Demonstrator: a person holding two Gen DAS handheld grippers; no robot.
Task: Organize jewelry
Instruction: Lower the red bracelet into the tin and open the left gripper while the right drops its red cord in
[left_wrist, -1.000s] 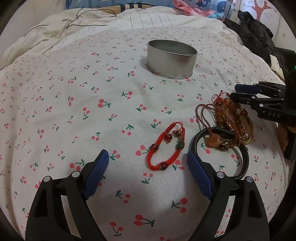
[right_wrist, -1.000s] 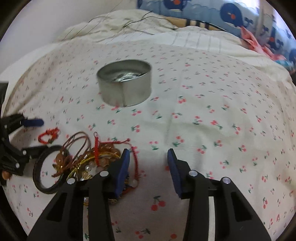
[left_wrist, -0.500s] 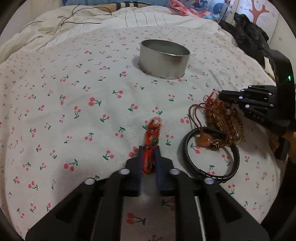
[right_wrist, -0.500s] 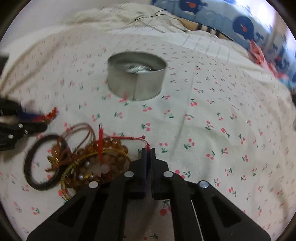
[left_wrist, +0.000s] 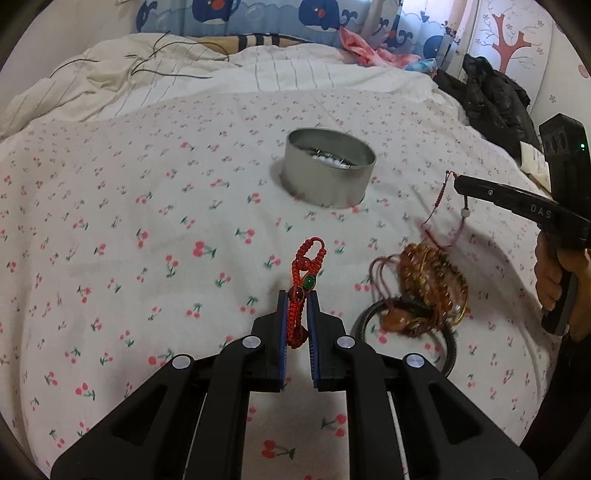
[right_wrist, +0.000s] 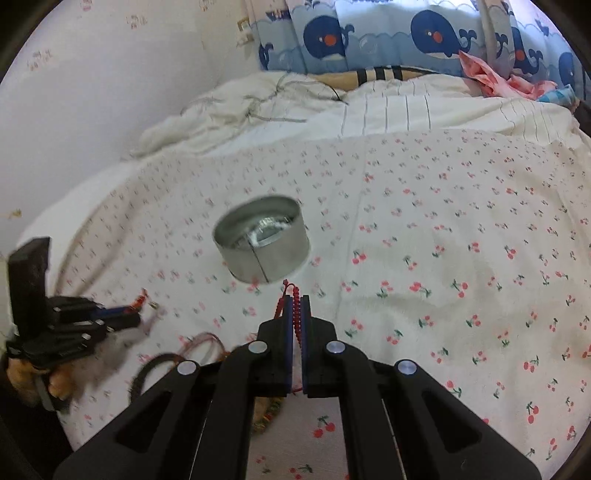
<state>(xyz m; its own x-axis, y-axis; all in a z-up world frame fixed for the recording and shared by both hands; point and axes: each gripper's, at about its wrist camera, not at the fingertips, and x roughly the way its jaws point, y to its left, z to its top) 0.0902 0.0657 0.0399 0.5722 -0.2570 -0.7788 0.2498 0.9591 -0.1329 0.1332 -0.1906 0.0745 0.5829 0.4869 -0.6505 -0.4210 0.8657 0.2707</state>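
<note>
The left gripper (left_wrist: 295, 310) has its jaws pinching the red bracelet (left_wrist: 305, 275), lifted off the bed (left_wrist: 110, 240); the right gripper (right_wrist: 294, 314) has its jaws pinching a red cord (right_wrist: 294, 306) that trails to the bead pile (left_wrist: 430, 286); both probably bound for the tin (left_wrist: 328, 171).

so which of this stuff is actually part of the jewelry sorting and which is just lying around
Part of the job:
- red braided cord bracelet with beads, in the left gripper
- red knotted cord, in the right gripper
- round silver metal tin
- pile of amber bead bracelets
- black braided bangle

Just lying about:
- black jacket
- pink cloth
</note>
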